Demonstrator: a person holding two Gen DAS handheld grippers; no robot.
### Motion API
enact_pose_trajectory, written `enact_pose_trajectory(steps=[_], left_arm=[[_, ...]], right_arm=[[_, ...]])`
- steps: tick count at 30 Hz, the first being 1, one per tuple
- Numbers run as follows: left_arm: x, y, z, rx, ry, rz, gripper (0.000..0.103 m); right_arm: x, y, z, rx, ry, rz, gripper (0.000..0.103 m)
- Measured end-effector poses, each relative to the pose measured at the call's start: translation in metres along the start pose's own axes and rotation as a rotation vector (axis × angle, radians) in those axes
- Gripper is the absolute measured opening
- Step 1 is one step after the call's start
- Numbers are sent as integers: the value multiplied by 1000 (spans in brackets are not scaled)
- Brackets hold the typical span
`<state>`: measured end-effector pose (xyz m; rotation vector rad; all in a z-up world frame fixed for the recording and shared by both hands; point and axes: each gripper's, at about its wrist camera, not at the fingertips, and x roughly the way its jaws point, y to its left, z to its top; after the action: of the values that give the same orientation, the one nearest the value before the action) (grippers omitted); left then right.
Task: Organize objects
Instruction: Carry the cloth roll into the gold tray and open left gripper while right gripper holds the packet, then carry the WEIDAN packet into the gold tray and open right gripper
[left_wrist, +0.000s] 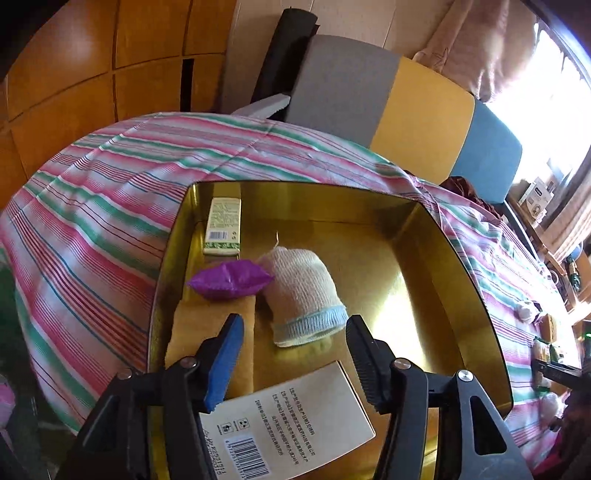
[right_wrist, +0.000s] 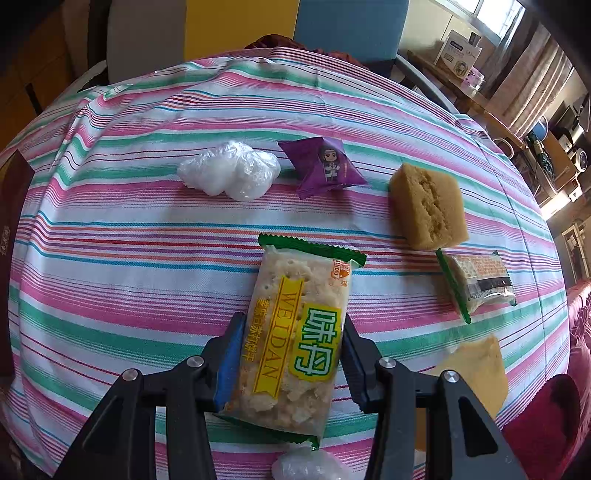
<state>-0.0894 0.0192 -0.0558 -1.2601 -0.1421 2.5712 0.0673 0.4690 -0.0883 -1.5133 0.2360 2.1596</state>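
Right tool (right_wrist: 291, 354): you're grasping the cracker packet (right_wrist: 295, 332), its long axis running straight ahead between the pads.
Left tool (left_wrist: 293, 354): released, over the gold tray (left_wrist: 461, 295).

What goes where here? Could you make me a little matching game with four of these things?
Things:
1. knitted sock
2. cracker pack
3. crumpled clear plastic
4. small green-and-white box

Places:
A. between the right tool's fingers
B. far corner of the gold tray
C. on the striped cloth
D. middle of the gold tray

Pairs: 1-D, 2-A, 3-C, 4-B
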Motion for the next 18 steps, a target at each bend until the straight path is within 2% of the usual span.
enact_pose_trajectory(steps=[3, 8, 18], left_arm=[[-6, -1, 2, -1, -20, 13, 59], [-21, -9, 0, 41, -69, 34, 62], [-47, -27, -11, 123, -144, 50, 62]], right_arm=[[-2, 2, -1, -2, -1, -2, 49], [-3, 3, -2, -15, -6, -8, 48], [0, 7, 0, -40, -16, -19, 48]])
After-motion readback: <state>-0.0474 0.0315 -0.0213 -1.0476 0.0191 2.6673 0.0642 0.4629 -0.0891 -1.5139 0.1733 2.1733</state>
